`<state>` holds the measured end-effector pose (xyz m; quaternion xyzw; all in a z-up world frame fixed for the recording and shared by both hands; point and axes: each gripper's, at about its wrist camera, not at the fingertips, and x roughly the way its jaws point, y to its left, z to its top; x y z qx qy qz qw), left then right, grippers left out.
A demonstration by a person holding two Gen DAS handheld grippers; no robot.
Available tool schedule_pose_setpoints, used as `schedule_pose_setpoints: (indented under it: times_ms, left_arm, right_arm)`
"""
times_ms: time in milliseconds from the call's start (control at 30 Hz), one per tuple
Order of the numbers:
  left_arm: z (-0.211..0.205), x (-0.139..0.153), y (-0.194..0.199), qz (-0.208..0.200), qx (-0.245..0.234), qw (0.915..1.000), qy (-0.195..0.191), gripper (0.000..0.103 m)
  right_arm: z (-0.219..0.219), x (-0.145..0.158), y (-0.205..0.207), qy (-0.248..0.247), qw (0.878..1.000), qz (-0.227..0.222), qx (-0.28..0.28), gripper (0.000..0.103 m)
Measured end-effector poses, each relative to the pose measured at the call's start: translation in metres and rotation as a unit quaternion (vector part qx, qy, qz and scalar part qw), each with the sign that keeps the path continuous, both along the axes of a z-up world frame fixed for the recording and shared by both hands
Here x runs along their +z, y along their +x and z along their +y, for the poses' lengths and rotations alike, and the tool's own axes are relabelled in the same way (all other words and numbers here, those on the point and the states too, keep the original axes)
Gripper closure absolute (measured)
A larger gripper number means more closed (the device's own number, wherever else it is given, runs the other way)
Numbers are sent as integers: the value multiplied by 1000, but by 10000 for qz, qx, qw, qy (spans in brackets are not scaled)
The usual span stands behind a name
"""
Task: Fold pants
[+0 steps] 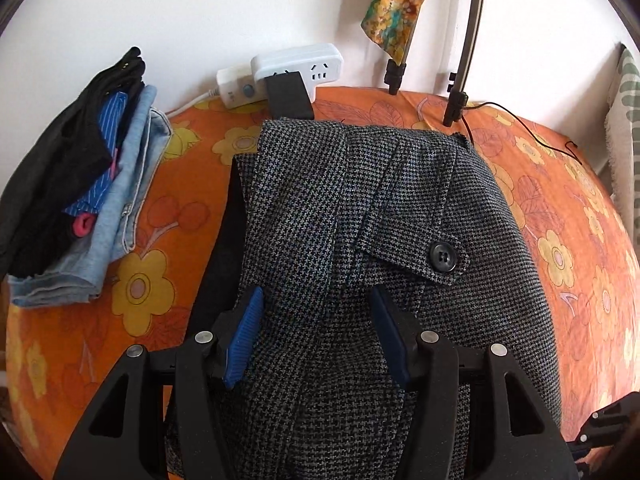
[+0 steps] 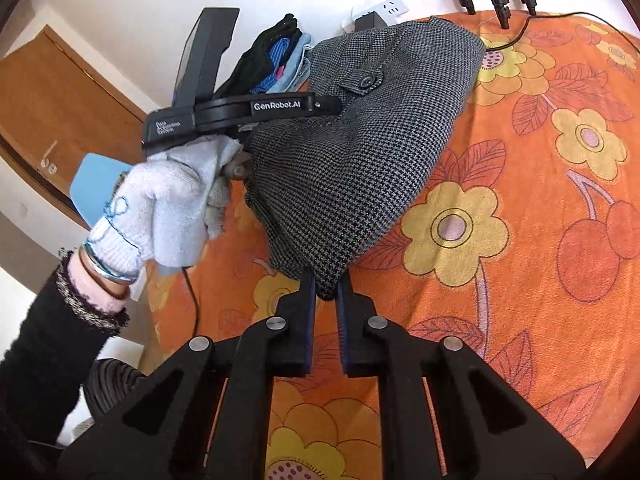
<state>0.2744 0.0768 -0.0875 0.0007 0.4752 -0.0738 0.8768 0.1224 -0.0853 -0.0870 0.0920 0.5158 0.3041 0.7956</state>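
Houndstooth pants (image 1: 360, 208) lay bunched on the floral-sheeted bed (image 2: 540, 208).
Right gripper (image 2: 325, 286) pinched their near corner; left gripper (image 1: 316, 320) straddled the fabric, fingers apart.

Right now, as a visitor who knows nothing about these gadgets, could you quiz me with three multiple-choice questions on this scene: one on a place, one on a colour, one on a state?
1. Where does the pile of folded clothes lie relative to the pants, in the left wrist view?
A. left of them B. on top of them C. right of them

2. What colour is the button on the pants?
A. white B. black C. yellow

3. What is the right gripper doing?
A. hanging open B. pinching the pants' edge C. gripping a cable

Answers: 1 A, the pile sits on the orange bedsheet left of the pants; 2 B, the button looks dark black; 3 B, fabric is clamped between its fingers.
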Motion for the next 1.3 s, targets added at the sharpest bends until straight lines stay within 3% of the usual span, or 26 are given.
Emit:
schedule_pose_setpoints:
  times_ms: [67, 167, 300, 400, 500, 600, 733, 867, 967, 1033, 1200, 1300]
  left_arm:
    - [7, 6, -6, -67, 34, 10000, -7, 47]
    - [26, 17, -17, -246, 143, 9996, -86, 47]
    - [62, 29, -34, -437, 534, 9963, -511, 47]
    - [80, 30, -40, -399, 687, 9944, -692, 47]
    - [86, 30, -44, -379, 716, 9945, -668, 47]
    - [85, 32, -47, -371, 644, 9950, -669, 47]
    - [78, 39, -52, -480, 533, 9955, -622, 43]
    - [62, 49, -56, -697, 327, 9964, -359, 42]
    - [52, 54, -58, -807, 183, 9962, -274, 42]
    - [46, 56, -58, -864, 80, 9960, -189, 42]
    - [38, 52, -51, -805, -87, 9965, -216, 38]
    - [43, 44, -41, -621, -55, 9970, -458, 38]
  right_arm:
    - [-3, -1, 5, 67, 9996, 237, 155, 86]
    - [-13, 8, 9, 127, 9995, 213, 216, 86]
    - [-28, 32, 9, 93, 9997, -247, -12, 64]
    - [-35, 46, 11, 10, 9983, -525, -248, 59]
    - [-36, 54, 12, -391, 9942, -859, -507, 57]
    - [-29, 55, 23, -874, 9875, -1096, -718, 44]
    - [-20, 56, 34, -1381, 9780, -1345, -798, 44]
    - [-11, 59, 49, -1464, 9742, -1502, -837, 42]
    - [-8, 61, 58, -1498, 9698, -1702, -904, 23]
    - [-8, 62, 64, -1527, 9670, -1801, -957, 21]
    - [-21, 54, 88, -1261, 9744, -1485, -1124, 8]
    - [-29, 45, 100, -975, 9807, -1116, -1273, 8]
